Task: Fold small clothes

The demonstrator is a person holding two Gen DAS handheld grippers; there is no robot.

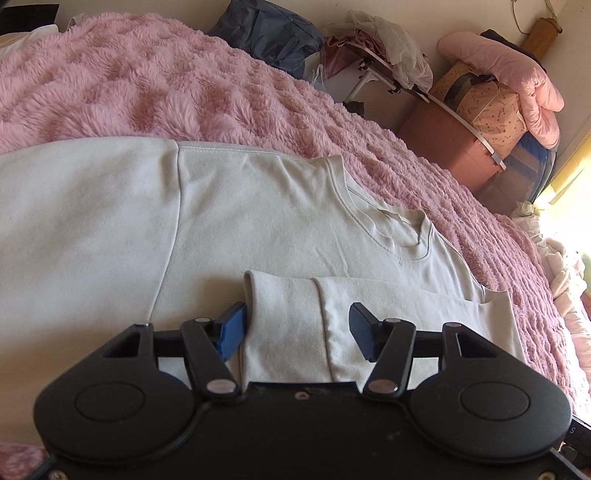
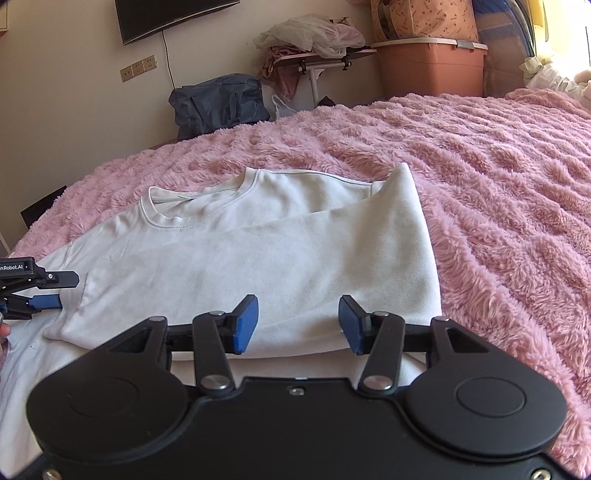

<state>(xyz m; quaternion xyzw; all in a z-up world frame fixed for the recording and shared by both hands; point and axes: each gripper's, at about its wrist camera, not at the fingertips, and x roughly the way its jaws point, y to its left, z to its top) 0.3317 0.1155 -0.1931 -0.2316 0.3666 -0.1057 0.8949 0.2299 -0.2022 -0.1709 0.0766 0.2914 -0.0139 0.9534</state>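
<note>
A white long-sleeved sweatshirt [image 1: 240, 206] lies flat on the pink fluffy blanket [image 1: 147, 85], neckline toward the right in the left wrist view. One sleeve is folded across the chest, and its cuff [image 1: 284, 325] lies between the open blue pads of my left gripper [image 1: 295, 330]. In the right wrist view the sweatshirt [image 2: 258, 251] shows with the folded sleeve side [image 2: 388, 236] laid over the body. My right gripper [image 2: 297, 323] is open, low over the folded fabric near the hem. My left gripper [image 2: 55, 295] shows at the left edge by the cuff.
The pink blanket [image 2: 498, 184] covers the whole bed. Beyond the bed stand a dark blue bag [image 2: 218, 103], a small table with heaped clothes [image 2: 314, 44] and a brown storage bin [image 2: 432, 66]. A dark screen [image 2: 166, 14] hangs on the wall.
</note>
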